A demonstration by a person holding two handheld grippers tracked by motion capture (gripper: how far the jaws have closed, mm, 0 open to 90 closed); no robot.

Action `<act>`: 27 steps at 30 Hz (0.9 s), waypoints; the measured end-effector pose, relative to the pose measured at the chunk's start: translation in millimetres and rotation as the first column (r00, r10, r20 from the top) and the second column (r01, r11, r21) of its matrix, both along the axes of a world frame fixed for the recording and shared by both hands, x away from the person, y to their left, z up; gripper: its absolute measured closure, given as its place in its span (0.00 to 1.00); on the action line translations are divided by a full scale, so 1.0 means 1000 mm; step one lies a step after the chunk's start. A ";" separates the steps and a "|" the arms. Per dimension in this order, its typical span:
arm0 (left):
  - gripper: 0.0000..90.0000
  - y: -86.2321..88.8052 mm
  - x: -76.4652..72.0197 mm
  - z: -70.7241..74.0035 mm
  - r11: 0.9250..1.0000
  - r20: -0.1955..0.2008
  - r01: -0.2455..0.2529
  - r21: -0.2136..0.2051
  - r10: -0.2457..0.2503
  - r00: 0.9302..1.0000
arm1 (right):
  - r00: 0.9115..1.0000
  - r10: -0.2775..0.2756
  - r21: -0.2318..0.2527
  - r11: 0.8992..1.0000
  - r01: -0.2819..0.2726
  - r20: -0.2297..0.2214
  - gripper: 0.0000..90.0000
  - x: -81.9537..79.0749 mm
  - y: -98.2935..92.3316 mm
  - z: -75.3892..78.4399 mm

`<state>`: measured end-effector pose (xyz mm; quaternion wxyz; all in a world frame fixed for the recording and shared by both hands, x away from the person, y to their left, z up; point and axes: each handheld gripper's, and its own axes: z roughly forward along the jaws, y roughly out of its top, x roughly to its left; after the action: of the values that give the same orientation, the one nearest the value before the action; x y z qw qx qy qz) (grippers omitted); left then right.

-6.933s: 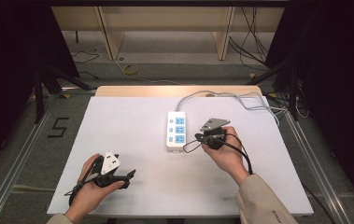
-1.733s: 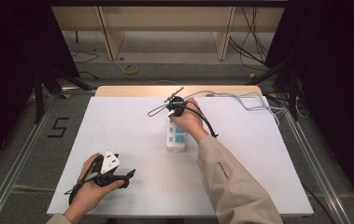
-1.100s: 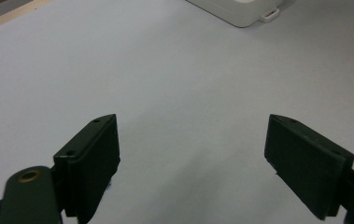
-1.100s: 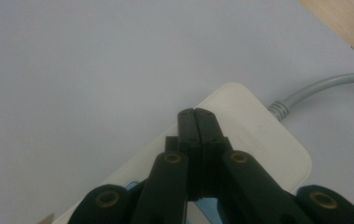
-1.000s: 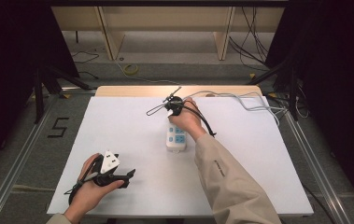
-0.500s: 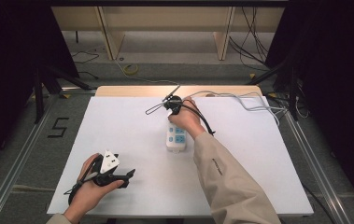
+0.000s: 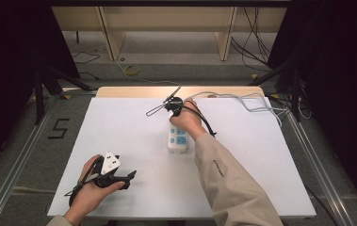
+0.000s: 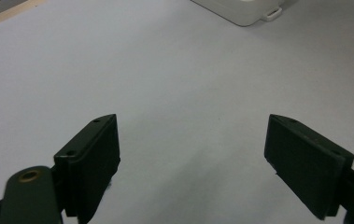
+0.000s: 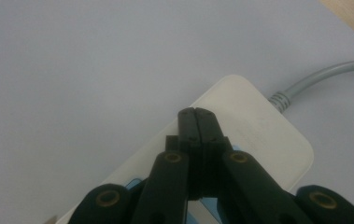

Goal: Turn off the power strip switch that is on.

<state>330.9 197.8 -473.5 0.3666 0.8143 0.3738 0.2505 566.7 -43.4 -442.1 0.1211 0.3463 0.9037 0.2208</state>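
Your high view is evenly lit on the white table [image 7: 119,127], but the room around it goes nearly black. Both gripper views look soft and a bit hazy, with faint shadows, no glare.

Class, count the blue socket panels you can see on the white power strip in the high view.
2. Both sit on the near half of the power strip: one toward the hand, one just nearer. The right gripper and hand cover the far half, so more may be hidden.
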 end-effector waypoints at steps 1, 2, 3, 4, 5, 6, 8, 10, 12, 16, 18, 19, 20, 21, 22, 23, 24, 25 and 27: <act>0.20 0.000 0.000 0.000 1.000 0.000 0.000 0.001 0.000 1.000 | 1.000 0.000 0.002 1.000 0.000 0.000 1.00 0.000 0.000 0.000; 0.20 0.000 0.000 0.000 1.000 0.000 0.000 0.000 0.000 1.000 | 1.000 0.000 -0.002 1.000 0.000 -0.002 1.00 0.000 0.000 0.000; 0.20 0.000 0.000 0.000 1.000 0.001 0.000 0.000 0.000 1.000 | 1.000 0.000 0.000 1.000 0.000 -0.001 1.00 0.000 0.001 0.000; 0.20 0.000 0.000 0.000 1.000 0.002 0.002 0.001 -0.002 1.000 | 1.000 0.000 -0.002 1.000 0.000 0.003 1.00 -0.001 0.001 0.000; 0.20 0.000 0.000 0.000 1.000 0.001 0.002 0.003 -0.002 1.000 | 1.000 0.000 -0.007 1.000 0.000 0.000 1.00 -0.001 0.001 0.000; 0.20 -0.001 0.000 0.000 1.000 0.003 0.000 -0.002 0.000 1.000 | 1.000 -0.001 -0.008 1.000 0.001 0.007 1.00 -0.001 0.001 0.000; 0.20 -0.001 0.000 0.000 1.000 0.002 0.000 -0.002 0.000 1.000 | 1.000 0.001 -0.009 1.000 -0.001 0.007 1.00 -0.001 0.001 0.000; 0.20 -0.001 0.000 0.000 1.000 0.002 0.000 -0.003 0.000 1.000 | 1.000 0.003 -0.015 1.000 -0.003 0.007 1.00 -0.001 0.002 0.000; 0.20 -0.001 0.000 0.000 1.000 0.003 0.000 -0.003 0.000 1.000 | 1.000 0.003 -0.012 1.000 -0.003 0.011 1.00 -0.002 0.002 0.000; 0.20 0.000 0.000 0.000 1.000 0.003 -0.001 -0.001 0.001 1.000 | 1.000 0.004 -0.008 1.000 -0.004 0.019 1.00 -0.002 0.001 -0.001; 0.20 0.000 0.000 0.000 1.000 0.003 -0.003 -0.002 0.003 1.000 | 1.000 0.004 -0.007 1.000 -0.004 0.018 1.00 -0.002 0.001 -0.001; 0.20 0.000 0.000 0.000 1.000 0.003 -0.002 -0.002 0.002 1.000 | 1.000 0.004 -0.008 1.000 -0.004 0.014 1.00 -0.002 0.001 0.000; 0.20 -0.001 0.000 0.000 1.000 0.003 -0.001 -0.003 0.001 1.000 | 1.000 0.005 -0.008 1.000 -0.005 0.015 1.00 -0.002 0.001 0.000; 0.20 -0.001 0.000 0.000 1.000 0.003 -0.001 -0.002 0.001 1.000 | 1.000 0.005 -0.006 1.000 -0.005 0.015 1.00 -0.002 0.001 0.000; 0.20 -0.001 0.000 0.000 1.000 0.003 -0.001 -0.001 0.001 1.000 | 1.000 0.005 -0.001 1.000 -0.005 0.013 1.00 -0.002 0.000 -0.001; 0.20 -0.001 0.000 0.000 1.000 0.002 0.000 0.000 0.000 1.000 | 1.000 0.004 0.002 1.000 -0.004 0.012 1.00 -0.002 0.000 -0.001; 0.20 -0.001 0.000 0.000 1.000 0.002 0.000 0.000 0.000 1.000 | 1.000 0.003 0.003 1.000 -0.003 0.014 1.00 -0.001 0.000 -0.001; 0.20 -0.001 0.000 0.000 1.000 0.003 -0.001 0.000 0.001 1.000 | 1.000 0.004 0.002 1.000 -0.004 0.013 1.00 -0.001 0.000 -0.001; 0.20 -0.002 0.001 0.000 1.000 0.003 0.001 0.000 -0.001 1.000 | 1.000 0.005 -0.001 1.000 -0.005 0.012 1.00 -0.002 0.000 0.000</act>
<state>331.5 196.2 -473.7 0.3671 0.8141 0.3731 0.2515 565.2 -43.1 -442.4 0.1260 0.3425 0.9039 0.2230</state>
